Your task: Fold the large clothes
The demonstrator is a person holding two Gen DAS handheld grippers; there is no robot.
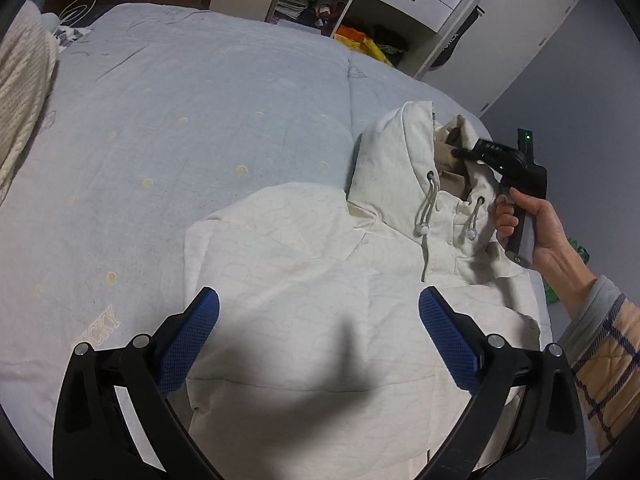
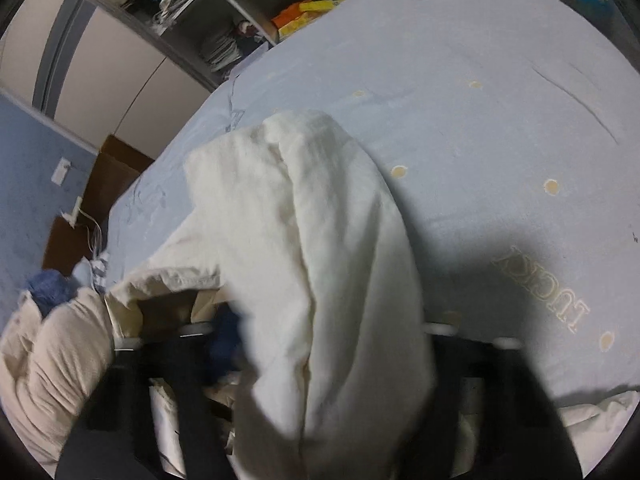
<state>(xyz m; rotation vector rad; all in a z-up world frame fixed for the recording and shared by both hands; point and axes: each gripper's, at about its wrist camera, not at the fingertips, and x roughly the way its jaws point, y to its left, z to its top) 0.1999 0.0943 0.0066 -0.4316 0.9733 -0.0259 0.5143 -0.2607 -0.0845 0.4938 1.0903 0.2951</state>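
A cream hoodie (image 1: 320, 280) lies flat on the pale blue bedspread (image 1: 200, 120), its hood (image 1: 392, 160) with drawcords at the far right. My left gripper (image 1: 318, 312) hovers over the hoodie's body, jaws wide open and nothing between the blue pads (image 1: 196, 340). A hand (image 1: 532, 224) holds my right gripper (image 1: 460, 152) with its tips pushed into the hood opening. In the right wrist view the hood (image 2: 312, 240) bunches up between the fingers of the right gripper (image 2: 328, 332). It hides one finger, and the blue pad (image 2: 224, 336) of the other presses against the cloth.
A cream knitted blanket (image 1: 20, 100) lies at the bed's left edge. Open shelves (image 1: 360, 20) with clothes and a white wardrobe stand beyond the bed's far side. A cardboard box (image 2: 116, 176) sits by the blue wall. Bare bedspread stretches left of the hoodie.
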